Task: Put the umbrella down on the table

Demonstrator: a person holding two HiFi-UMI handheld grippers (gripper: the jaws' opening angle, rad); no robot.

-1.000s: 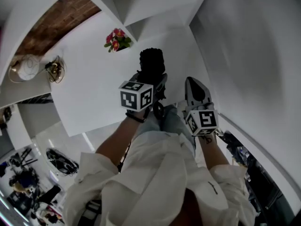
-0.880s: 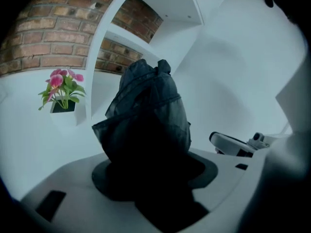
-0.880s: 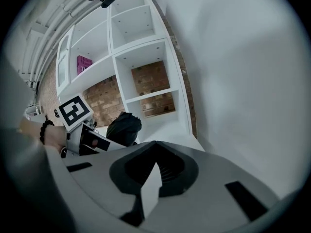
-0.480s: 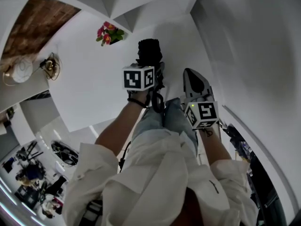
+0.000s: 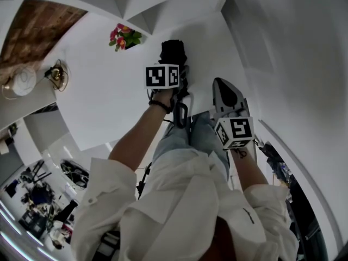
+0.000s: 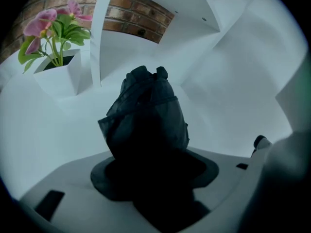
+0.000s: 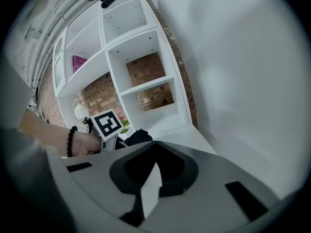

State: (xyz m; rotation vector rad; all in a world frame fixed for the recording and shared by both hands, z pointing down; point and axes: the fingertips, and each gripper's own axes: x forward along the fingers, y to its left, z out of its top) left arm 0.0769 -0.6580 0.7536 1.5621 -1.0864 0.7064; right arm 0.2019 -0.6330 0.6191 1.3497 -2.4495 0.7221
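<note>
The black folded umbrella (image 5: pixel 173 53) lies between the jaws of my left gripper (image 5: pixel 176 69) low over the white table (image 5: pixel 103 97). The left gripper view shows its bunched black fabric (image 6: pixel 146 115) filling the space between the pads of my left gripper (image 6: pixel 153 178); the jaws are opening but still sit against it. Whether the umbrella's far end touches the table I cannot tell. My right gripper (image 5: pixel 223 87) hovers to the right, shut and empty, its tips meeting in its own view (image 7: pixel 154 147). That view also shows the umbrella (image 7: pixel 138 136).
A white pot of pink flowers (image 5: pixel 124 37) (image 6: pixel 53 76) stands at the table's far side. A white shelf unit with a brick backing (image 7: pixel 138 57) rises behind. A round lamp-like object (image 5: pixel 24 80) sits far left. A white wall (image 5: pixel 293 58) runs along the right.
My left gripper has sunk toward the table with the umbrella and tipped more steeply downward. The right gripper has dropped only slightly.
</note>
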